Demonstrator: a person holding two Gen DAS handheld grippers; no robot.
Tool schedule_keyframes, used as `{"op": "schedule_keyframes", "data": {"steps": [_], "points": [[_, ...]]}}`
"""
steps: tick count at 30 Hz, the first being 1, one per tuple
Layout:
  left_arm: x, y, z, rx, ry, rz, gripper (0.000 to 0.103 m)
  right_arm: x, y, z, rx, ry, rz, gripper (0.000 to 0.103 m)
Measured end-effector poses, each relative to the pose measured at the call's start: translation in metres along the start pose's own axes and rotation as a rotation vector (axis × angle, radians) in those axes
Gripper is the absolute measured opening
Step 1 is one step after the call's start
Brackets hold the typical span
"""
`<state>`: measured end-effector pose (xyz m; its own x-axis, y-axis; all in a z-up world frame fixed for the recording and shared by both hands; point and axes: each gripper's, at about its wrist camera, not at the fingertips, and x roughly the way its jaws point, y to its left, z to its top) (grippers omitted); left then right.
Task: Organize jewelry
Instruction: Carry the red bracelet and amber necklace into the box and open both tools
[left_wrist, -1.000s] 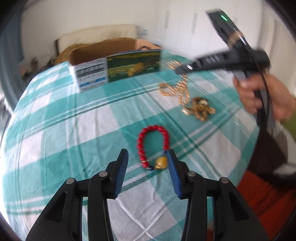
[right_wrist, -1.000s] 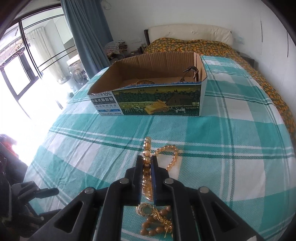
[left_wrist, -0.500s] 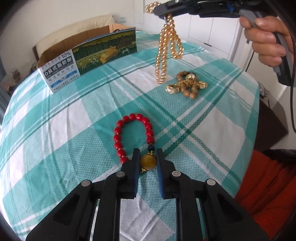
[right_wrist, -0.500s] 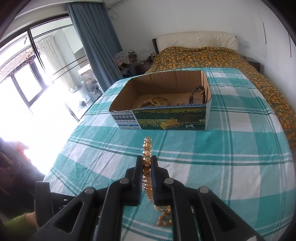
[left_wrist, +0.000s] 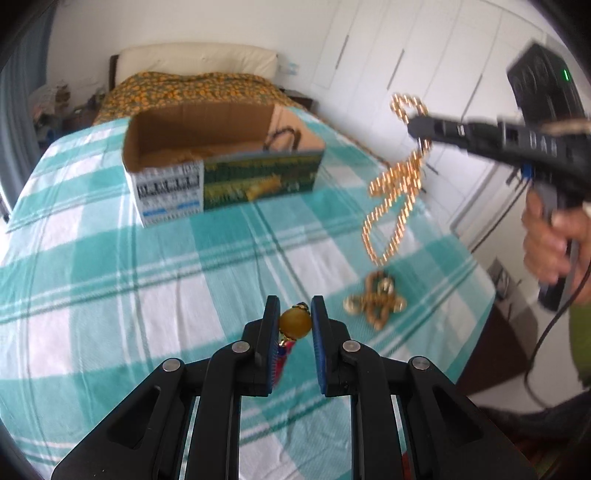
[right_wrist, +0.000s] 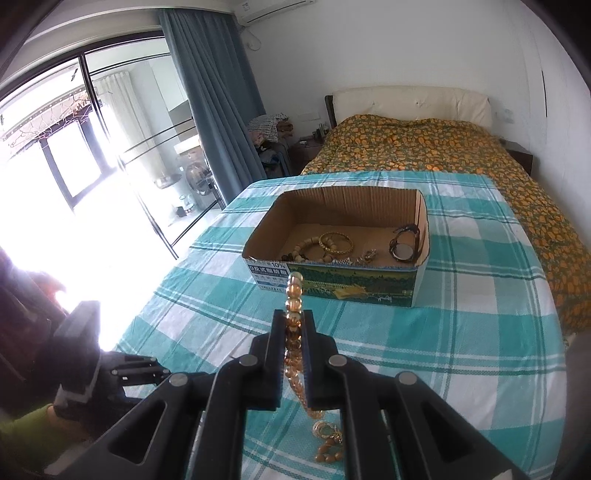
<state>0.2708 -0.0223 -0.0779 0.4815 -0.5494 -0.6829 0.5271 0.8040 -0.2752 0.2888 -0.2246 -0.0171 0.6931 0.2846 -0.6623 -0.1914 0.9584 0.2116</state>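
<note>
My left gripper (left_wrist: 294, 319) is shut on the amber bead (left_wrist: 294, 324) of the red bead bracelet and holds it above the checked cloth; the red beads hang hidden below the fingers. My right gripper (right_wrist: 294, 325) is shut on a gold pearl necklace (right_wrist: 293, 295), which dangles in the air in the left wrist view (left_wrist: 397, 192). A wooden bead bracelet with gold charms (left_wrist: 375, 304) lies on the cloth below it. The open cardboard box (right_wrist: 343, 288) holds several bracelets and a watch (right_wrist: 404, 247).
The teal-and-white checked cloth (right_wrist: 461, 332) covers the table. A bed with an orange-patterned cover (right_wrist: 443, 147) stands behind it. A window and blue curtain (right_wrist: 207, 96) are to the left. White wardrobe doors (left_wrist: 424, 74) are on the right.
My left gripper closed on the amber bead and lifted the red bracelet off the cloth. My right gripper raised the gold necklace higher and moved toward the box.
</note>
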Motion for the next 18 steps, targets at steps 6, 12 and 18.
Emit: {"op": "schedule_keyframes", "data": {"steps": [6, 12, 18], "points": [[-0.02, 0.016, 0.076, -0.042, -0.089, 0.0, 0.015, 0.002, -0.006, 0.043, -0.018, -0.021, 0.004, 0.008], [-0.015, 0.034, 0.158, -0.018, -0.172, 0.087, 0.015, 0.022, -0.014, 0.106, -0.051, -0.064, -0.024, 0.008], [0.031, 0.07, 0.214, -0.024, -0.164, 0.175, 0.015, 0.068, -0.029, 0.156, -0.102, -0.071, -0.062, 0.008]]}}
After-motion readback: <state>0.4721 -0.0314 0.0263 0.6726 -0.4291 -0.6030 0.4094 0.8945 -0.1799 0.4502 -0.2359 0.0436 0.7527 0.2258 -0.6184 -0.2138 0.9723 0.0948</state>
